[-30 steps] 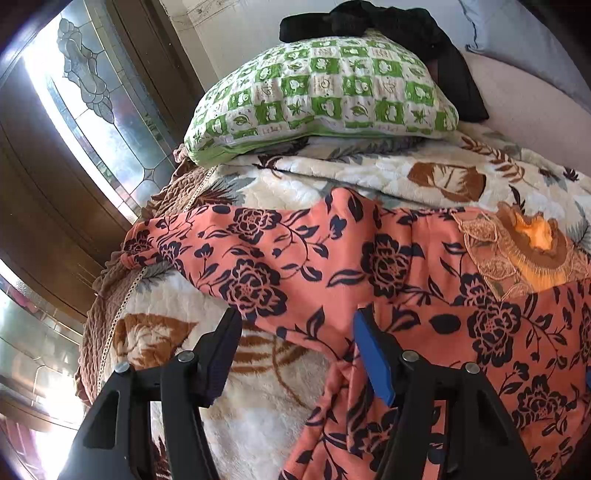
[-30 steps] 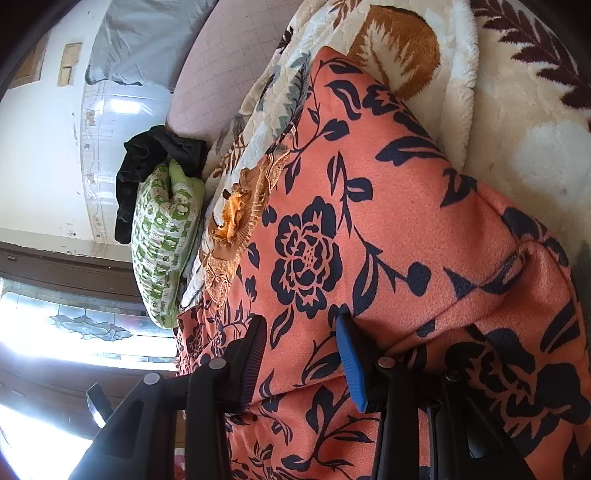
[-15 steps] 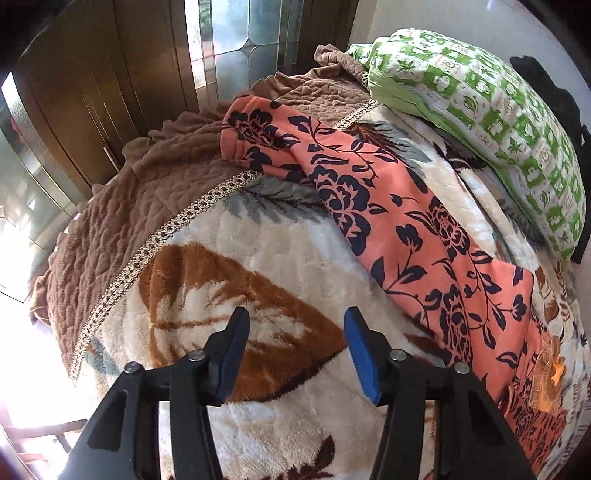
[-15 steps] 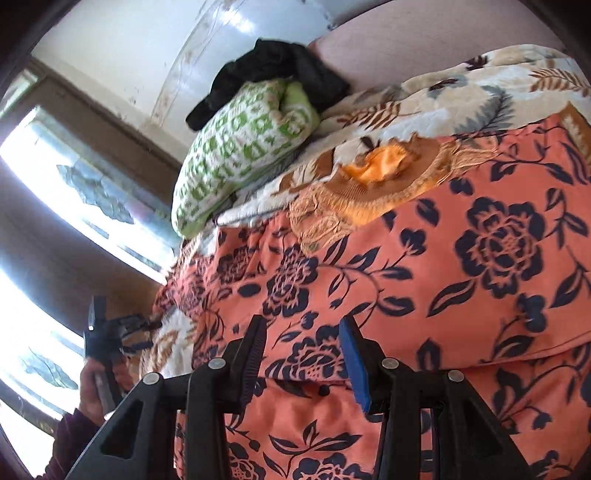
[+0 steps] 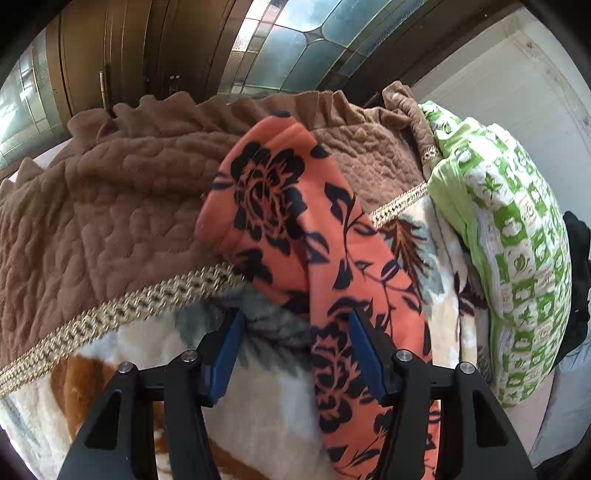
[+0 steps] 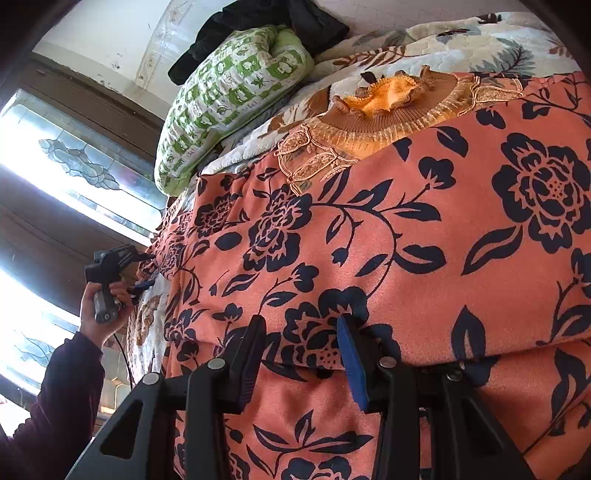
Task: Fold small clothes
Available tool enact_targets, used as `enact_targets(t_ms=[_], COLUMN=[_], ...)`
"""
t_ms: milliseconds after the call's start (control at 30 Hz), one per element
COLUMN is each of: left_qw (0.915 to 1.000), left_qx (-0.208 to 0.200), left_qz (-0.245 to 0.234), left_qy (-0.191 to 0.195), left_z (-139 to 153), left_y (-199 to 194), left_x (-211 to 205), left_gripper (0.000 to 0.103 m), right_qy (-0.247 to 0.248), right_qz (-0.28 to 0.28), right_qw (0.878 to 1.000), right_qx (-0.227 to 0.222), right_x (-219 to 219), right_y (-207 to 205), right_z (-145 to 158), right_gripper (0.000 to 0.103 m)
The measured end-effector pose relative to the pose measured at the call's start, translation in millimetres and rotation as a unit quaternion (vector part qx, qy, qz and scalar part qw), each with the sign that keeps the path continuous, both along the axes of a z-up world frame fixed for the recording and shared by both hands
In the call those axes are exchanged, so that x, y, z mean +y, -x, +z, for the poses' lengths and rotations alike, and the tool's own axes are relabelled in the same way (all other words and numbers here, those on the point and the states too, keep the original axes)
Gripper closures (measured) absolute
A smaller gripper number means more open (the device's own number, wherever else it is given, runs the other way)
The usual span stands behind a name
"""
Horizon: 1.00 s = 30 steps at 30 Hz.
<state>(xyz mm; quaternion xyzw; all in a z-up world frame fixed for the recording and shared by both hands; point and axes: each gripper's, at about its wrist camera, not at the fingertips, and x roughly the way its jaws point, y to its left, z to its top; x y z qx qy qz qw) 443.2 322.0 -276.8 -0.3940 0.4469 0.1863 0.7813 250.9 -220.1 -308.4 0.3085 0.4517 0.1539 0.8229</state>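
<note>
An orange garment with dark blue flowers (image 6: 406,229) lies spread on the bed, its gold frilled collar (image 6: 384,107) toward the pillow. One sleeve (image 5: 269,192) stretches over the brown quilted border (image 5: 110,206). My left gripper (image 5: 295,350) hovers low over this sleeve with its jaws opening; the sleeve's edge lies by the right pad (image 5: 364,354), not pinched. In the right wrist view a hand holds that left gripper (image 6: 146,269) at the sleeve's end. My right gripper (image 6: 301,350) stands open over a folded edge of the garment's body, pads apart.
A green and white checked pillow (image 5: 517,240) lies at the head of the bed, with dark clothing (image 6: 258,26) behind it. A fluffy leaf-patterned blanket (image 5: 258,413) covers the bed. A wooden door with stained glass (image 5: 295,44) stands past the bed's edge.
My left gripper swept along the sleeve toward its end at the bed's edge and rolled. My right gripper rolled upright and shifted over the garment's body. Neither took hold of fabric.
</note>
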Motion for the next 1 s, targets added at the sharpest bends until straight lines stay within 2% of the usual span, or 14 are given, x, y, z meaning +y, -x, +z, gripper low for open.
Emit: enact_targets(t_ms=[200,233,267,367,433,533,600,700,767,900,1000], left_qw=[0.9998,0.9995,0.9994,0.9985,0.9968,0.9927,0.9865,0.9721,0.9569,0.92,0.8876], left_qx=[-0.008,-0.016,-0.024,-0.017,-0.028,-0.062,-0.078,-0.106,-0.123,-0.159,-0.177], left_qz=[0.015,0.015,0.006,-0.02,-0.036,-0.064,-0.097,-0.154,-0.197,-0.283,-0.349], left_qy=[-0.013,-0.021,-0.026,-0.048,-0.065,-0.082,-0.107,-0.141,-0.175,-0.22,-0.243], left_z=[2.3,3.9,5.2,11.3,24.4,57.1,86.6,133.9,164.6,215.3,233.5], left_y=[-18.7,-20.1,-22.6,-28.2,-27.6,-21.7,-18.5,-9.6,-1.8,24.7,48.5], left_x=[4.4,3.7,2.4,-3.0,-8.5,-24.6,-44.9,-88.3,-126.3,-215.6,-289.9], left_gripper=[0.045,0.064,0.09,0.092,0.093,0.093,0.093,0.093,0.093,0.093,0.093], right_qy=[0.035,0.038,0.04,0.047,0.053,0.064,0.052,0.032,0.026,-0.004,-0.027], right_qz=[0.016,0.017,0.017,0.016,0.012,-0.01,-0.034,-0.073,-0.098,-0.145,-0.178], right_qw=[0.999,0.999,0.999,0.999,0.998,0.997,0.997,0.995,0.993,0.987,0.981], right_qx=[-0.011,-0.013,-0.014,-0.019,-0.026,-0.043,-0.053,-0.06,-0.062,-0.067,-0.076], right_x=[9.9,10.8,11.1,11.7,12.1,6.2,-4.9,-26.9,-41.2,-72.2,-95.1], right_y=[-1.7,-1.6,-1.1,0.2,1.4,5.0,7.8,11.7,14.0,21.1,30.0], right_z=[4.5,4.8,5.2,8.0,12.4,23.3,30.4,38.5,42.9,49.8,56.4], right_gripper=[0.057,0.057,0.057,0.058,0.058,0.058,0.058,0.058,0.058,0.058,0.058])
